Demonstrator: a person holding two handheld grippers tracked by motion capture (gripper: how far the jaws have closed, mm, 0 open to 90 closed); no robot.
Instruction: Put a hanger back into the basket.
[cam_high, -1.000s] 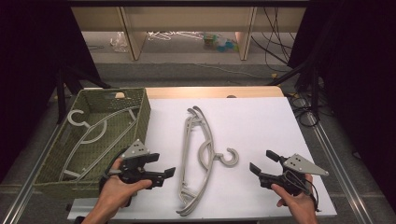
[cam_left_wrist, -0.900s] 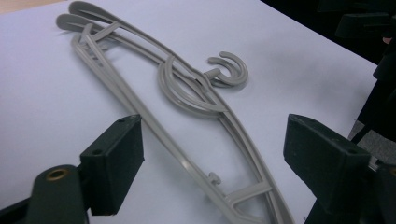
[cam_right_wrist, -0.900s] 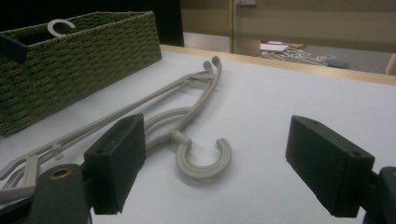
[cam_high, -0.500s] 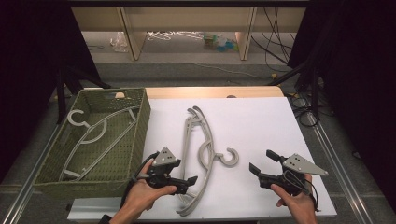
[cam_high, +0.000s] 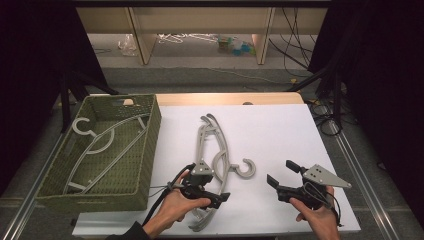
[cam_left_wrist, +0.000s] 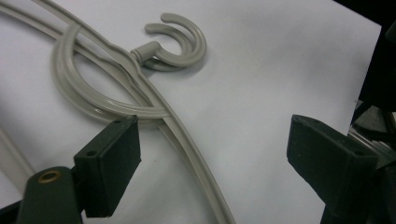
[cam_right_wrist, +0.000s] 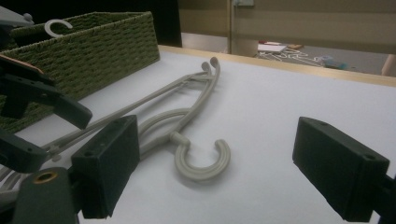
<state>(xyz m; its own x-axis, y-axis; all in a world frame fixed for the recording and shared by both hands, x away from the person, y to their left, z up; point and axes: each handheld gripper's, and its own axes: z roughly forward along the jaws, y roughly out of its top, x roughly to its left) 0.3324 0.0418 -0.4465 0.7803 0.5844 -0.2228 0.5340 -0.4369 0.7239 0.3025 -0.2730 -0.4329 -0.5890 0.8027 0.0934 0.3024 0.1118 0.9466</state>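
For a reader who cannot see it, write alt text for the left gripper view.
The left hand-held gripper has its two black jaws wide open just above a grey plastic hanger lying on a white table. The hanger's hook curls near the top of the view, and one hanger arm runs down between the jaws.

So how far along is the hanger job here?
Looks partly done: one hanger already lies in the basket. In hand: the left gripper, jaws open, is over the hangers on the table, nothing gripped yet. The right gripper waits open beside them. Left: probably gripping them and moving them to the basket.
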